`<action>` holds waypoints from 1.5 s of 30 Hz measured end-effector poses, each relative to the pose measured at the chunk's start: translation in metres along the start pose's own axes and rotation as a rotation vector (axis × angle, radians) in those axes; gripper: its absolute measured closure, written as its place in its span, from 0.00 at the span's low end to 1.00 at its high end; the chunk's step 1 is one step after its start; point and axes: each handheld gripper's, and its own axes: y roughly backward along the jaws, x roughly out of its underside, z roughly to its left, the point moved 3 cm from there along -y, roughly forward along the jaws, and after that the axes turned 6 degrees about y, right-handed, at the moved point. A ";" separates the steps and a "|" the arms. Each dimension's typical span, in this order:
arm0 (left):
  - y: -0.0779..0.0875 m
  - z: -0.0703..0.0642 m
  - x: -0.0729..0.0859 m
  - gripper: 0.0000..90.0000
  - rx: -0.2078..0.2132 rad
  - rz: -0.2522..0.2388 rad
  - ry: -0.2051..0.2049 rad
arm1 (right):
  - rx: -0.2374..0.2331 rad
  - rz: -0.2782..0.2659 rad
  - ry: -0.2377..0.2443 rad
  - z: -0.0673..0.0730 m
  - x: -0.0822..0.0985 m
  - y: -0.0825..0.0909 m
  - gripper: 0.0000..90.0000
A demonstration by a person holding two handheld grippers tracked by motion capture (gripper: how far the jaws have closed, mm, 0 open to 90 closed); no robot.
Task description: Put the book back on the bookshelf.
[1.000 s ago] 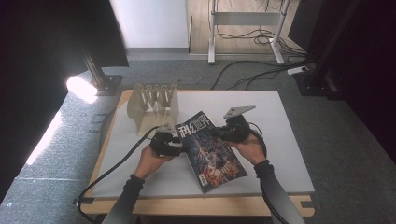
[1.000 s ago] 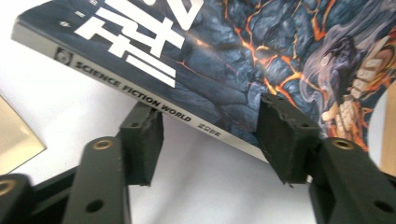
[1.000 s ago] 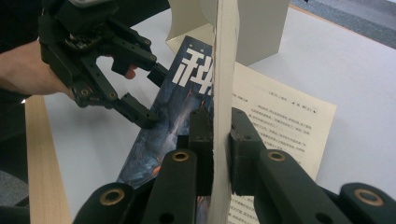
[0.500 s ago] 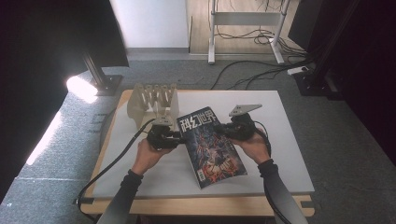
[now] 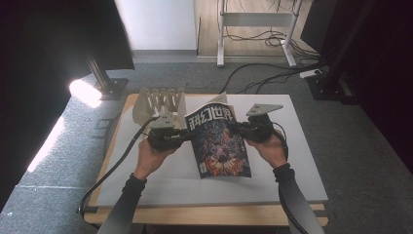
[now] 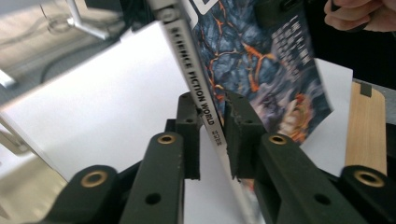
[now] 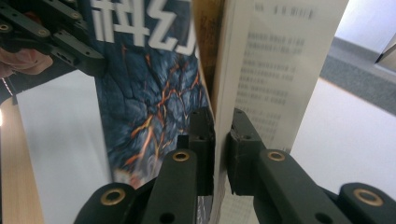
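1. The left claw (image 5: 184, 137) is clamped on the spine edge of the magazine (image 5: 220, 142). Its two black jaws have just been closing, and in the left gripper view the spine (image 6: 196, 88) sits pinched between them.

2. The right claw (image 5: 234, 128) is clamped on the other side of the magazine. In the right gripper view its jaws squeeze the open edge of the pages (image 7: 223, 112), with the cover to one side and a printed page to the other.

3. The magazine hangs between the two claws, tipped up with its cover toward the person. Its top looks lifted off the white tabletop (image 5: 302, 165). Its bottom edge sits low, and I cannot tell if it touches.

4. A rack (image 5: 160, 102) with upright slots stands just past the left claw, on the far side.

5. The step in hand looks like lifting the magazine with both claws.

6. The next move, I think, is to carry it over to the rack and slide it into a slot. Both claws must keep a firm pinch and move together, so the pages do not bend or slip. The magazine should stand up straight before it goes in.
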 end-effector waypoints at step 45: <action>-0.025 0.000 -0.028 0.91 0.015 0.042 -0.069 | 0.070 -0.007 -0.006 -0.013 0.030 0.016 0.65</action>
